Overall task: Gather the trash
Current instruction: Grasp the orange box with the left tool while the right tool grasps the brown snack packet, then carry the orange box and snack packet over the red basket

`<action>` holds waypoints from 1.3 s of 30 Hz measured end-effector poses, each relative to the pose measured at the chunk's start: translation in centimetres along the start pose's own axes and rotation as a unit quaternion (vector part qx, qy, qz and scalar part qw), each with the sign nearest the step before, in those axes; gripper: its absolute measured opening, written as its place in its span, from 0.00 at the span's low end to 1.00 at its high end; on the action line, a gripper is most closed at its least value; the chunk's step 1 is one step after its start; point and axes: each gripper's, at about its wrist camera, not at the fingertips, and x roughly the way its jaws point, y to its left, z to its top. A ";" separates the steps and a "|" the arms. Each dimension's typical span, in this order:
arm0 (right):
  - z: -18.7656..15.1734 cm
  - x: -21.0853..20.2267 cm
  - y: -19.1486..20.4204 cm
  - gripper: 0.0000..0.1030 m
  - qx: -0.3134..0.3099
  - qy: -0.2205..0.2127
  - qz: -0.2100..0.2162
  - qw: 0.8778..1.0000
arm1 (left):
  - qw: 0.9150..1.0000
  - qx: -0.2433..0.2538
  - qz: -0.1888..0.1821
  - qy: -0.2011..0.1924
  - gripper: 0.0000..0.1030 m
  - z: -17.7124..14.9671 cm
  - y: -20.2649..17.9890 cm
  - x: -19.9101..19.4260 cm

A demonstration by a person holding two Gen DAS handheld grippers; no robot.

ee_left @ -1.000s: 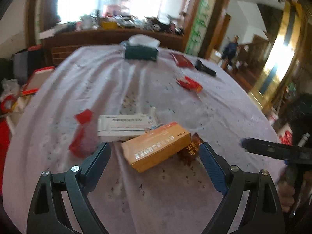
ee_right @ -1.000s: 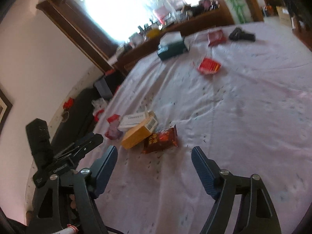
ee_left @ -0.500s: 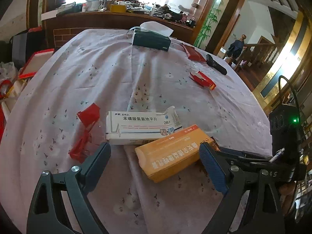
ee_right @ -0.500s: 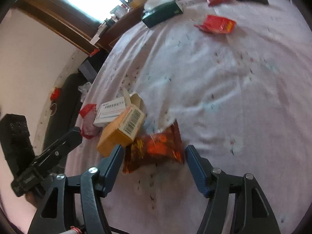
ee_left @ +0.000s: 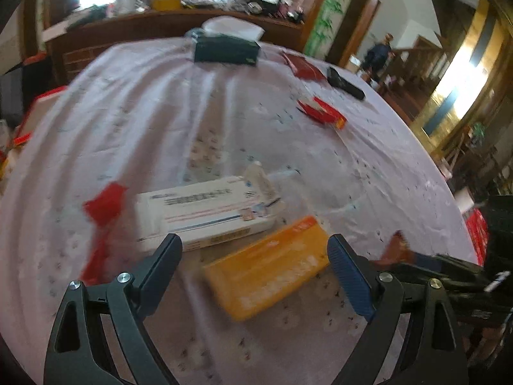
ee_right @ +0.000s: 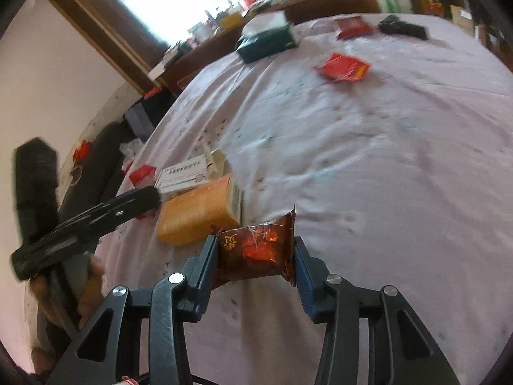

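My right gripper (ee_right: 255,256) is shut on a dark red-brown snack wrapper (ee_right: 256,250), which also shows at the right of the left wrist view (ee_left: 396,250). My left gripper (ee_left: 253,256) is open, with an orange box (ee_left: 269,269) between its fingers on the tablecloth. The orange box (ee_right: 198,211) lies just left of the wrapper. A white medicine box (ee_left: 202,211) lies behind the orange box. Red plastic scraps (ee_left: 102,211) lie to its left. A red packet (ee_left: 323,114) lies farther back on the right.
The table has a pale flowered cloth (ee_left: 192,112). A dark green tissue box (ee_left: 226,49), a red pouch (ee_left: 303,65) and a black object (ee_left: 344,83) stand at the far side. A cluttered wooden counter (ee_left: 160,22) runs behind. Dark bags (ee_right: 105,160) sit beside the table.
My right gripper has closed on the snack wrapper and lifted it slightly. My left gripper has moved forward around the orange box and stays open.
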 end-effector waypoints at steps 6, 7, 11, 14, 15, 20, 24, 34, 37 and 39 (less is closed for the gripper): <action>-0.7 -3.4 -1.8 0.47 0.032 -0.030 0.007 0.999 | 0.997 0.037 -0.020 0.058 0.88 -0.4 -2.0 3.1; -0.8 -3.7 -1.9 0.47 0.033 -0.032 0.009 0.999 | 0.996 0.043 -0.030 0.072 0.88 -0.7 -2.3 3.4; -1.1 -5.2 -2.2 0.47 0.035 -0.046 0.017 0.998 | 0.994 0.051 -0.051 0.084 0.88 -2.4 -3.5 2.8; -1.9 -6.0 -2.2 0.47 0.037 -0.050 0.022 0.998 | 0.993 0.066 -0.047 0.088 0.88 -3.5 -4.9 2.3; -2.3 -6.4 -2.4 0.47 0.038 -0.052 0.022 0.998 | 0.993 0.072 -0.042 0.088 0.88 -3.8 -5.4 2.3; -3.8 -8.4 -3.5 0.47 0.048 -0.065 0.011 0.997 | 0.992 0.089 0.053 0.072 0.55 -4.2 -7.3 2.8; -5.2 -10.6 -4.8 0.47 0.063 -0.078 0.006 0.995 | 0.993 0.058 0.080 0.063 0.44 -4.1 -7.6 2.6; -8.9 -19.6 -8.3 0.47 0.096 -0.166 -0.017 0.981 | 0.998 0.046 0.013 -0.041 0.44 -6.8 -17.7 -5.2; -10.3 -23.0 -9.1 0.47 0.098 -0.198 -0.033 0.975 | 0.997 0.055 -0.031 -0.053 0.44 -6.9 -22.0 -6.3; -11.2 -25.3 -9.7 0.47 0.102 -0.217 -0.040 0.970 | 0.994 0.071 -0.051 -0.063 0.44 -7.5 -24.7 -7.3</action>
